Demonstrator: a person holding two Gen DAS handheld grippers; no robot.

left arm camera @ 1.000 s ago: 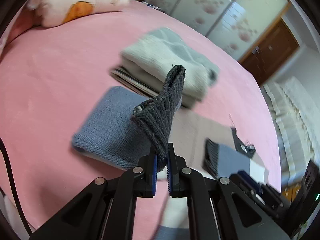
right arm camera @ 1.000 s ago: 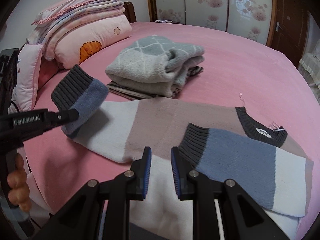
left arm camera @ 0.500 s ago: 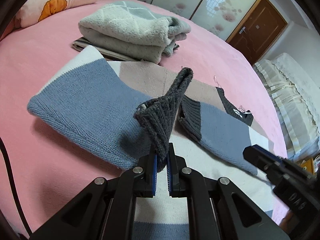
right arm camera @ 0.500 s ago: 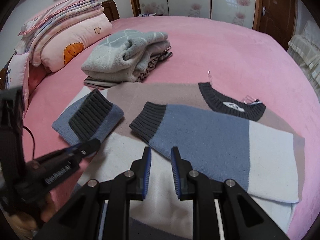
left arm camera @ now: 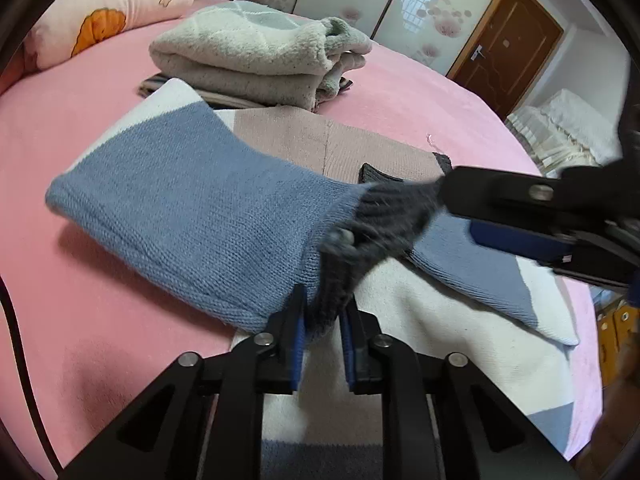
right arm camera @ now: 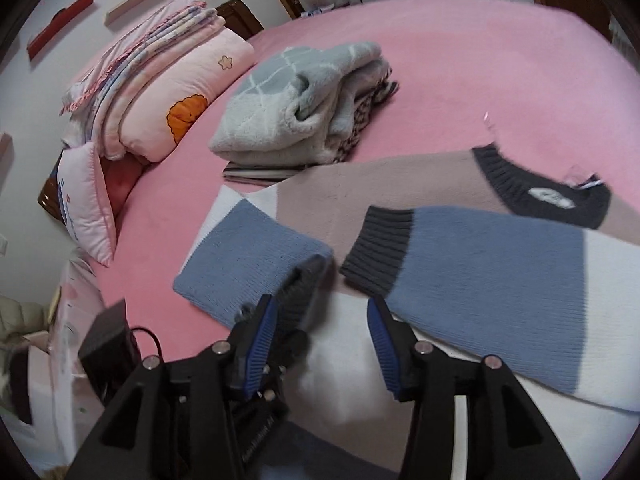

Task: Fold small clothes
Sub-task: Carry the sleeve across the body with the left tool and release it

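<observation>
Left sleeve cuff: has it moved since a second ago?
Yes. The dark cuff was held up off the bed by the left gripper; now it lies low across the sweater body, toward the other sleeve. The fingers have just been opening, cuff between them.

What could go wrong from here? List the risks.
1. The left gripper, its jaws just opening, has the grey cuff between its pads; withdrawing could drag the folded sleeve open.
2. The right gripper, jaws also opening, hovers beside that cuff and may snag it or the other sleeve.
</observation>
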